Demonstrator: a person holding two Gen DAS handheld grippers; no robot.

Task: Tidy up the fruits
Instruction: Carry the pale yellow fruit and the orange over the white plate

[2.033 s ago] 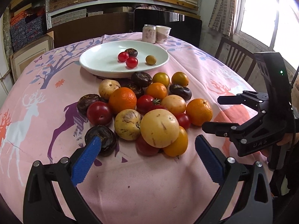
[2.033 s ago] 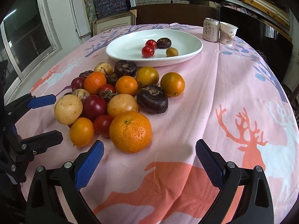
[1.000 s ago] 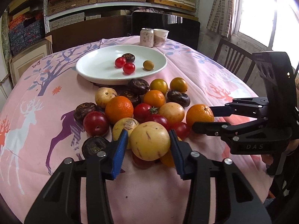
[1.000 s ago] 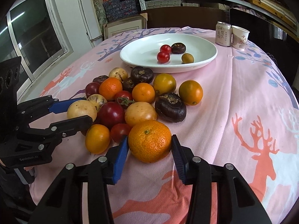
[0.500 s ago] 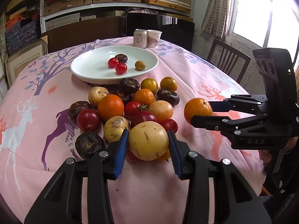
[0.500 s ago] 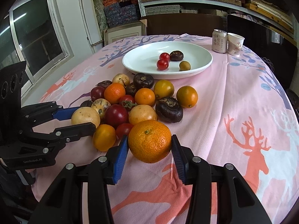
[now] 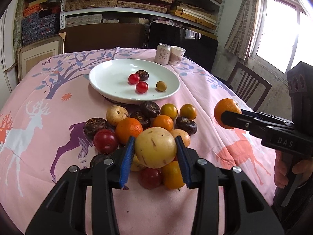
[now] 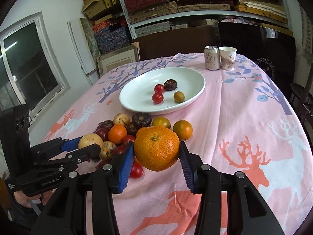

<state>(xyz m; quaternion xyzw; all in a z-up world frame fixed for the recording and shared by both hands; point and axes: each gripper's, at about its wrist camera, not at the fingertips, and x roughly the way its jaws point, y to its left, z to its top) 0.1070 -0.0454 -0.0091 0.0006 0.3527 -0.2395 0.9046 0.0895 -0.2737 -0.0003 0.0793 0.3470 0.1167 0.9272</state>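
Early stage, by my reading: white plate (image 7: 109, 90) holds only four small pieces, two red cherry tomatoes (image 7: 142, 87), one dark fruit and one small olive-yellow one, while the main fruit pile (image 7: 148, 121) sits on the pink deer-print tablecloth (image 7: 39, 137) just in front of the plate. Left gripper (image 7: 155, 152) clamped on a large pale yellow fruit (image 7: 155, 146), at the near edge of the pile. Right gripper (image 8: 156, 152) clamped on an orange (image 8: 156, 148), held clear above the cloth, well short of the plate. Both look bound for the plate; most of the pile remains. Writing: "DAS" on the right gripper body, "GenRobot.AI" on the left; can (image 8: 211, 60) and paper cup (image 8: 227, 58) carry Chinese characters, too small to read
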